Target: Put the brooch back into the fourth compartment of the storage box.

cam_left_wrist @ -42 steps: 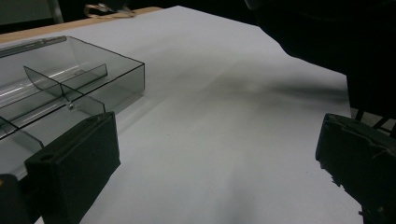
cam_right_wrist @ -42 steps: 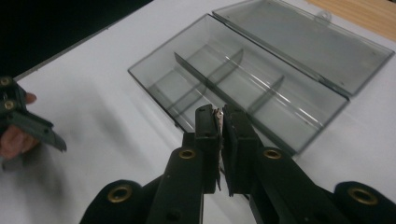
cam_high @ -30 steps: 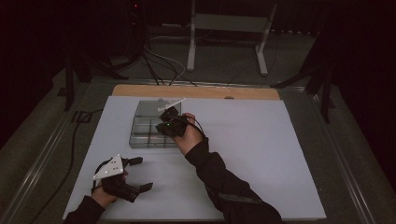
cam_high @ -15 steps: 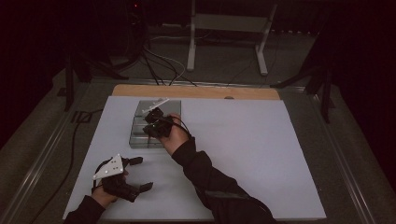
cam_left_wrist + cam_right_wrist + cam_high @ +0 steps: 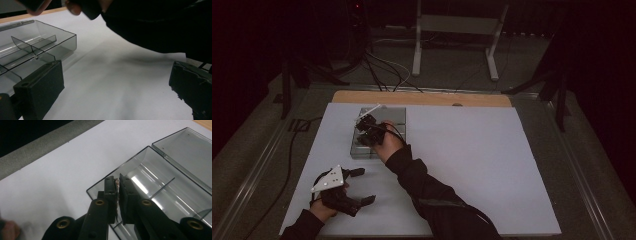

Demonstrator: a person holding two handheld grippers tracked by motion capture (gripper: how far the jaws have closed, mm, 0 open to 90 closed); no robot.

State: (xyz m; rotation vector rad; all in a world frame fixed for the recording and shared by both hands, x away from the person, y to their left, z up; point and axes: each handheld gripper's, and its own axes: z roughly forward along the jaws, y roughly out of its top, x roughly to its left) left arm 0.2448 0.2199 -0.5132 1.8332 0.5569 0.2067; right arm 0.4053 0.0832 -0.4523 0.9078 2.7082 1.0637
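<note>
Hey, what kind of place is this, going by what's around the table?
Probably a lab recording setup: dim room, white table, loose cables and a metal stand behind it, plus a clear divided box.

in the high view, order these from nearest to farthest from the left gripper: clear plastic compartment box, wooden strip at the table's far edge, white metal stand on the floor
From the left gripper, at the near left of the table:
1. Clear plastic compartment box, just beyond it on the white sheet, left of centre.
2. Wooden strip at the table's far edge, behind the box.
3. White metal stand on the floor, past the table at the top.
</note>
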